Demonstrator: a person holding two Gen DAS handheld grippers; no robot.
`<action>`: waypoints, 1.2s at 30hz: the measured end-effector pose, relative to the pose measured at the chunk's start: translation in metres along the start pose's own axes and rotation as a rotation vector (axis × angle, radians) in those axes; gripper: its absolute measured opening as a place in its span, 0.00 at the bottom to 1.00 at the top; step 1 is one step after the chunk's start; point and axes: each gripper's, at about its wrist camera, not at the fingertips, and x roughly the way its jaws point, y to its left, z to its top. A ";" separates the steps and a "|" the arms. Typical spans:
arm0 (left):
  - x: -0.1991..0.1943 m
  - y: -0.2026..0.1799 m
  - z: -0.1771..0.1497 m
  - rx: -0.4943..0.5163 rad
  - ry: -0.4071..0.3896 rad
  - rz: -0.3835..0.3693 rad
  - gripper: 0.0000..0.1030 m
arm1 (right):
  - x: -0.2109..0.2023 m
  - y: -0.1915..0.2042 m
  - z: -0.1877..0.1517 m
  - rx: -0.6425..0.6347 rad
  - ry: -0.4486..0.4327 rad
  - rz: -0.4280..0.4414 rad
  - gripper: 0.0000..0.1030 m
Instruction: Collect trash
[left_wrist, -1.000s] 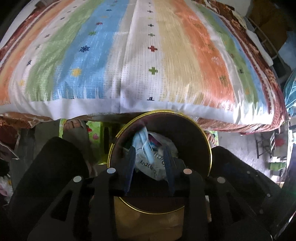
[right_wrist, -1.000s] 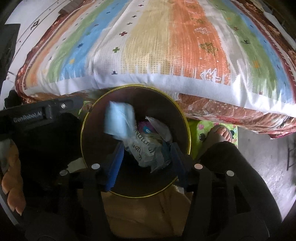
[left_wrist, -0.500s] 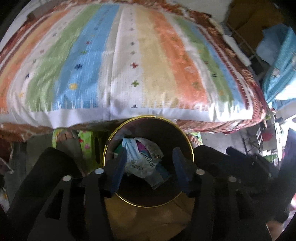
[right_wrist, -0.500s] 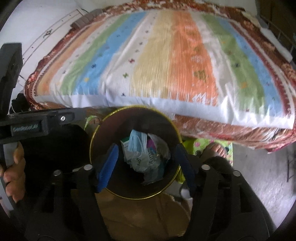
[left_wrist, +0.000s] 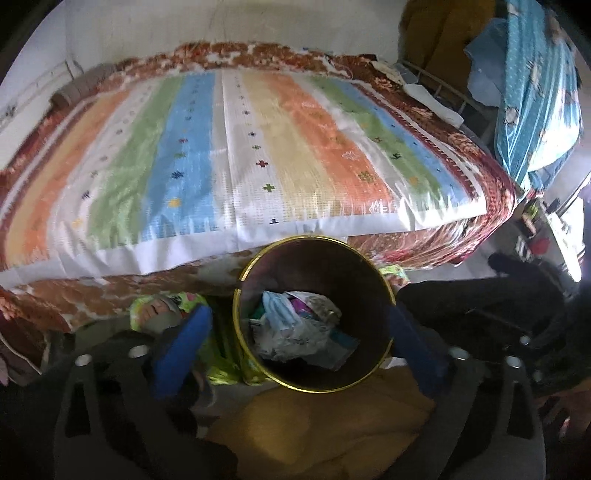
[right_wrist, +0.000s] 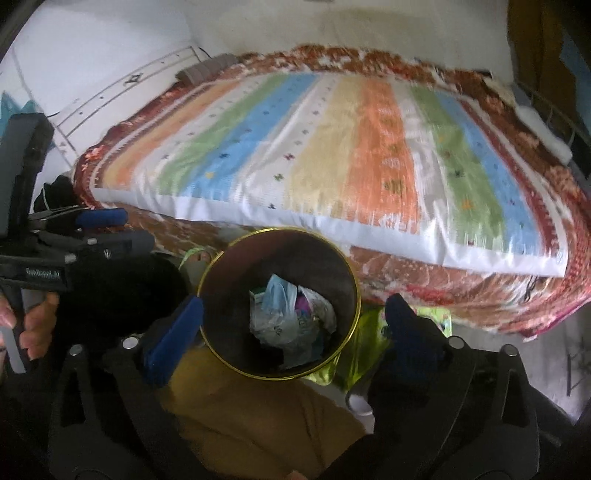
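Note:
A dark round bin with a gold rim (left_wrist: 242, 291) stands on the floor at the foot of a bed; it also shows in the right wrist view (right_wrist: 354, 284). Crumpled trash (left_wrist: 295, 328), white and blue wrappers and a plastic bag, lies inside it, and shows in the right wrist view too (right_wrist: 288, 317). My left gripper (left_wrist: 295, 347) is open wide and empty, its blue fingers either side of the bin, above it. My right gripper (right_wrist: 291, 328) is also open wide and empty above the bin. The left gripper's body (right_wrist: 55, 258) shows at the left of the right wrist view.
A bed with a striped multicoloured cover (left_wrist: 240, 147) fills the space beyond the bin. Feet in green slippers (left_wrist: 159, 314) flank the bin. A yellow-brown cloth (left_wrist: 325, 424) lies in front of it. Blue fabric (left_wrist: 535, 92) hangs at the right.
Both grippers have opened wider and lifted back from the bin. The blue-white piece dropped into the bin and now lies on the pile.

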 end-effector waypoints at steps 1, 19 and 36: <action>-0.002 -0.001 -0.004 0.009 -0.015 0.008 0.94 | -0.001 0.001 -0.002 0.001 0.003 0.010 0.91; -0.003 0.001 -0.015 -0.034 -0.017 -0.030 0.94 | -0.007 0.015 -0.009 -0.016 -0.030 0.024 0.91; 0.000 0.001 -0.015 -0.045 0.015 0.003 0.94 | -0.006 0.018 -0.009 -0.011 -0.029 0.038 0.92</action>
